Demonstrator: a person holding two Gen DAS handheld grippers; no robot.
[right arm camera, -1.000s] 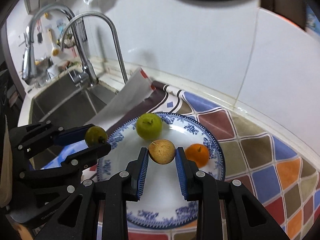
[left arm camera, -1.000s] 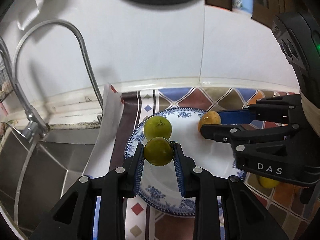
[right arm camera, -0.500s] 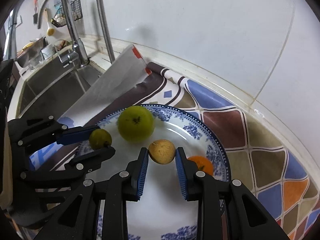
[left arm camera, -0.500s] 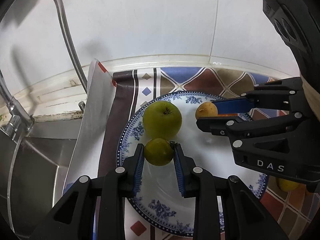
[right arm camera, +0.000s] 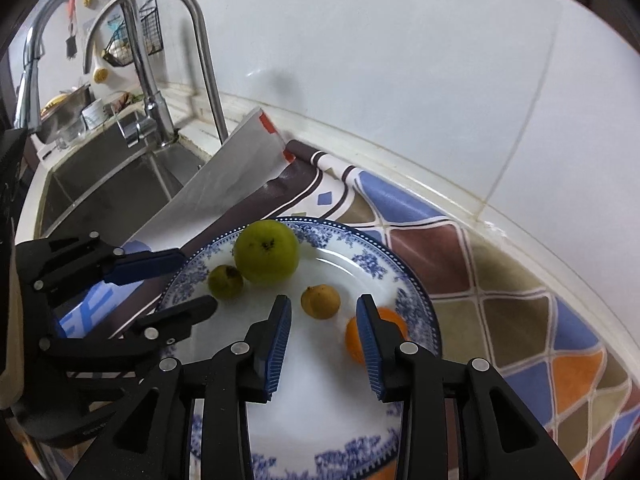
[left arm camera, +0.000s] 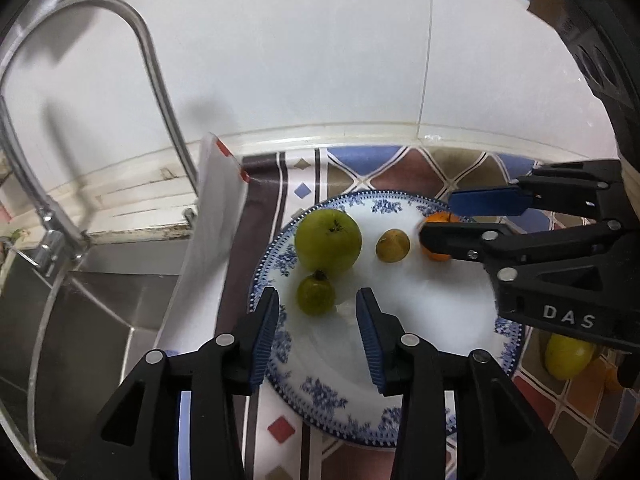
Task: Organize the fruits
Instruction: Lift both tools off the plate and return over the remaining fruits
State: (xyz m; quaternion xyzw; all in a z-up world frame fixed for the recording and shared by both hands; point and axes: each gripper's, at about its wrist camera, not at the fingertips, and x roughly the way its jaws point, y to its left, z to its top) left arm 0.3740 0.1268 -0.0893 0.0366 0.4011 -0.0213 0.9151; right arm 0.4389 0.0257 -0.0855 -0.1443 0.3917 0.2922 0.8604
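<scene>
Kitchen corner by the sink

White tiled wall (left arm camera: pixel 320 60) behind a steel sink (right arm camera: pixel 104 184) with curved faucet (right arm camera: pixel 200 48); patterned cloth (right arm camera: pixel 500 280) covers the counter.

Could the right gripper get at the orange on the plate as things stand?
Probably yes. The orange lies on the plate right by the right gripper, partly behind one of its open jaws. Nothing lies over it; the small yellow fruit lies apart, so a slight sideways shift should do.

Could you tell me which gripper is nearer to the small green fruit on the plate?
Left. The left gripper sits open right around the small green fruit, while the right gripper is further along the plate, by the yellow-brown fruit.
</scene>
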